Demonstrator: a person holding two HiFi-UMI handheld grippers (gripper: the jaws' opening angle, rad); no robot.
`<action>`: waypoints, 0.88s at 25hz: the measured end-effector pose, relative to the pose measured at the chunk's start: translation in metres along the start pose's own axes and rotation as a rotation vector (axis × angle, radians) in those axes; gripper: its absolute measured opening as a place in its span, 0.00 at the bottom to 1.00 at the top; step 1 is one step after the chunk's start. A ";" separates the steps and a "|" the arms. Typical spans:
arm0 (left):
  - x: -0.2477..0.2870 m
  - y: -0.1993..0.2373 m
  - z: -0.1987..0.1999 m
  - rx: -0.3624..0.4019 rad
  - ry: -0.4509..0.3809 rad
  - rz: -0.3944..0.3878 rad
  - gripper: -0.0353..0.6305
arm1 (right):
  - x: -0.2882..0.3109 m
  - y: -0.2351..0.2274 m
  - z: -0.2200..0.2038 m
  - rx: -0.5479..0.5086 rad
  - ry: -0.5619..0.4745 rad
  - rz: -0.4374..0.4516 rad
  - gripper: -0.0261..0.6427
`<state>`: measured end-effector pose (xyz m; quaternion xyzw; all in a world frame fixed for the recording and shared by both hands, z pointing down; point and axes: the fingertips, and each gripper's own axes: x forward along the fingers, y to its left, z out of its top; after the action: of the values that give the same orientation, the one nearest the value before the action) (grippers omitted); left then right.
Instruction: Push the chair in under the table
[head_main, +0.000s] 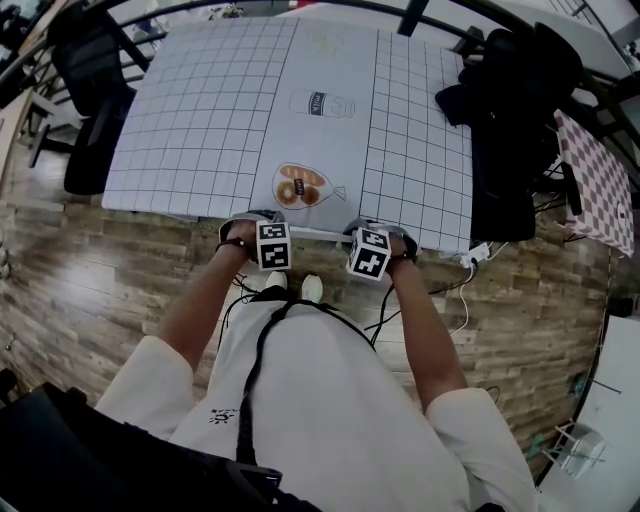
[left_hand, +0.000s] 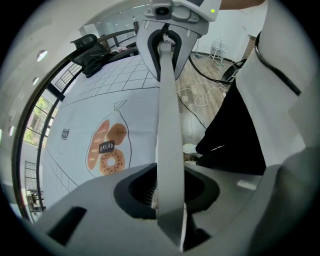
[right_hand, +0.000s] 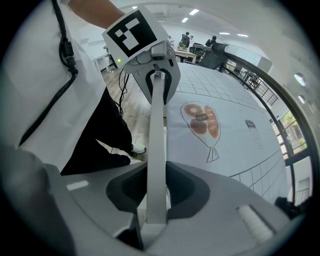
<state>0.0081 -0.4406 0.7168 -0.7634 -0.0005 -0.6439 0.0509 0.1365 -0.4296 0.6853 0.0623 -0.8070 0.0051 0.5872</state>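
A table (head_main: 200, 120) covered by a grid mat with a bread drawing (head_main: 300, 186) fills the upper head view. At its near edge a thin white chair rail (head_main: 320, 235) runs left to right; the rest of the chair is hidden under the table and behind my arms. My left gripper (head_main: 258, 225) is shut on the rail's left end, and the rail (left_hand: 167, 100) passes between its jaws (left_hand: 167, 192). My right gripper (head_main: 378, 232) is shut on the right end, where the rail (right_hand: 157, 115) runs through its jaws (right_hand: 155, 192). Both grippers point steeply down.
A black office chair (head_main: 90, 90) stands at the table's far left. Another black chair with dark clothing (head_main: 510, 130) stands at the right, beside a checkered cloth (head_main: 600, 180). Cables (head_main: 460, 300) lie on the wood floor. The person's shoes (head_main: 295, 287) are just behind the rail.
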 end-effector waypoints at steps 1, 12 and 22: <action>0.000 0.000 0.000 0.002 -0.003 0.004 0.21 | 0.000 0.000 0.000 0.005 0.002 -0.006 0.17; -0.038 0.002 0.005 -0.051 -0.143 0.048 0.39 | -0.023 -0.003 0.010 0.089 0.022 -0.077 0.25; -0.125 0.025 0.021 -0.341 -0.539 0.114 0.26 | -0.099 -0.023 0.058 0.422 -0.364 -0.287 0.05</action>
<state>0.0093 -0.4557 0.5886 -0.9028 0.1369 -0.4053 -0.0436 0.1143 -0.4478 0.5717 0.2959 -0.8630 0.0782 0.4018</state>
